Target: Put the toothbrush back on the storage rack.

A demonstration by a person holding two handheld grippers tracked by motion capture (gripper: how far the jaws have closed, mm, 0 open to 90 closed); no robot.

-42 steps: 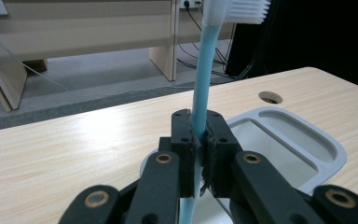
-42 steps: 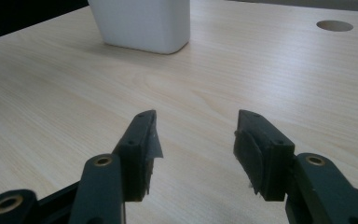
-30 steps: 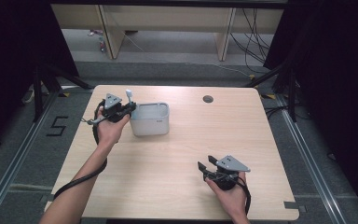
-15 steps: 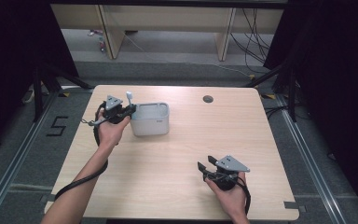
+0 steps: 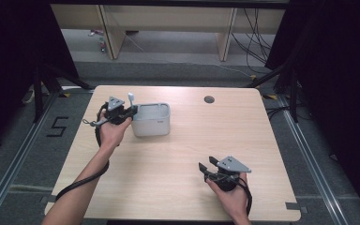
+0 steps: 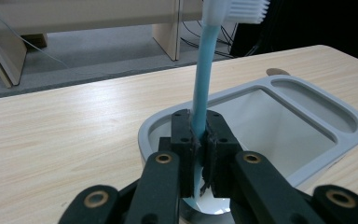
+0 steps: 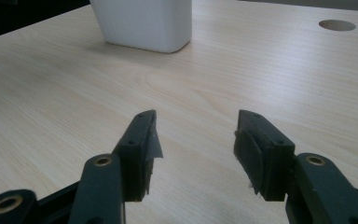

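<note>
A blue toothbrush (image 6: 201, 84) with white bristles stands upright in my left gripper (image 6: 198, 144), which is shut on its handle. The handle's lower end dips into the left compartment of a white holder box (image 6: 345, 135). From above, the toothbrush (image 5: 131, 99) sticks up at the left end of the white holder (image 5: 152, 125), and my left gripper (image 5: 132, 110) meets it there. My right gripper (image 5: 205, 169) rests near the table's front right, open with nothing between its jaws. In the right gripper view the right gripper (image 7: 196, 135) points toward the white holder (image 7: 144, 23) farther off.
The wooden table (image 5: 178, 154) has a round cable hole (image 5: 209, 99) at the back. Shelving legs and cables stand on the floor beyond the far edge. A cable trails from the left gripper along the person's forearm.
</note>
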